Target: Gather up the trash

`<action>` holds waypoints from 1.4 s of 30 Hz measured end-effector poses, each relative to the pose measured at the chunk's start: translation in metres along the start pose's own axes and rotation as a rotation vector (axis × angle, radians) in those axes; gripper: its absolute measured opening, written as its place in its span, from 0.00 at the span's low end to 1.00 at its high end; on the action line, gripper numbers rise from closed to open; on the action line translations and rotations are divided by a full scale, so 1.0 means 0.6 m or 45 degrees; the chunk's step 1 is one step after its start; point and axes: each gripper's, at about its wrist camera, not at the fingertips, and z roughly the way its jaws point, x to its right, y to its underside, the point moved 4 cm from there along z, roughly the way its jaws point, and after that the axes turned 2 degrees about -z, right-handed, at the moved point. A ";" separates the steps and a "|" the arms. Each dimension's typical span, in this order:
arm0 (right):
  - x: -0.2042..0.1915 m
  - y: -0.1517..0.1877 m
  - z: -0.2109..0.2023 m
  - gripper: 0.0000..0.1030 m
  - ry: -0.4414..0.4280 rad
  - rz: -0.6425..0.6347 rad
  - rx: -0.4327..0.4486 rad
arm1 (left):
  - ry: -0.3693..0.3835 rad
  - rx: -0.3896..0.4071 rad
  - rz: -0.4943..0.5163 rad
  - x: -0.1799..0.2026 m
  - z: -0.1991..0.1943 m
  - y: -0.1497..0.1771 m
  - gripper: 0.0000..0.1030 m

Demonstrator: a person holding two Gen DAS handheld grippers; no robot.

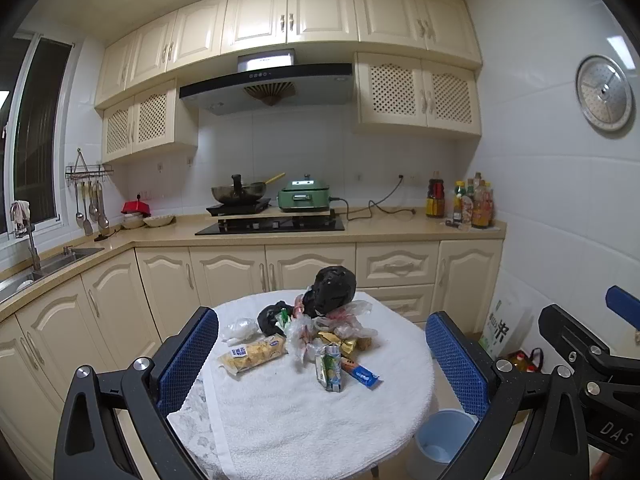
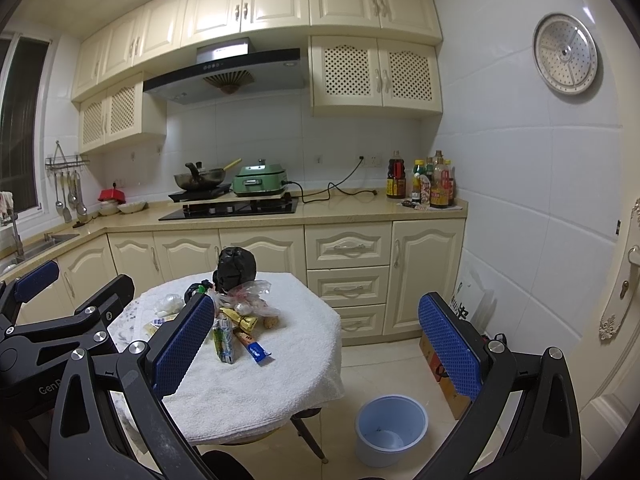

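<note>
Trash is piled on a round table under a white towel [image 1: 304, 420]: a knotted black bag [image 1: 334, 286], a cracker packet [image 1: 254, 354], a green juice carton [image 1: 330, 366], a blue wrapper [image 1: 362, 374] and crumpled clear plastic [image 1: 348, 316]. My left gripper [image 1: 322, 320] hovers open above the table's near side, its blue pads either side of the pile, holding nothing. My right gripper [image 2: 316, 300] is open and empty too, to the right of the table, over its edge and the floor. A light blue bin [image 2: 390, 432] stands on the floor by the table's right side and looks almost empty.
Cream kitchen cabinets [image 2: 348, 248] and a counter with a hob, a wok and bottles run along the back wall. A cardboard box [image 2: 440, 368] and a rice bag [image 1: 500, 328] stand on the floor against the right wall. A door [image 2: 624, 280] is at far right.
</note>
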 end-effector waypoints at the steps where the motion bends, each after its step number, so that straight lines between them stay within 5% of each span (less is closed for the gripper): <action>1: 0.000 0.001 0.002 1.00 -0.001 0.001 -0.001 | 0.002 -0.001 -0.002 -0.001 0.003 0.000 0.99; 8: -0.002 0.015 0.033 1.00 -0.010 0.019 -0.031 | 0.032 -0.033 -0.003 -0.017 0.042 0.014 0.99; 14: -0.014 0.049 0.109 1.00 -0.029 0.005 -0.165 | -0.007 -0.141 0.021 -0.059 0.128 0.041 0.99; 26: -0.067 0.160 0.334 1.00 -0.144 -0.050 -0.547 | -0.152 -0.516 -0.120 -0.210 0.350 0.096 0.99; 37: -0.164 0.202 0.455 0.99 -0.334 -0.115 -0.671 | -0.217 -0.709 -0.118 -0.267 0.531 0.133 0.99; 40: -0.199 0.199 0.473 0.95 -0.378 -0.148 -0.664 | -0.219 -0.720 -0.083 -0.277 0.576 0.132 0.99; 42: -0.219 0.202 0.487 0.83 -0.387 -0.171 -0.673 | -0.200 -0.724 -0.053 -0.282 0.609 0.135 0.99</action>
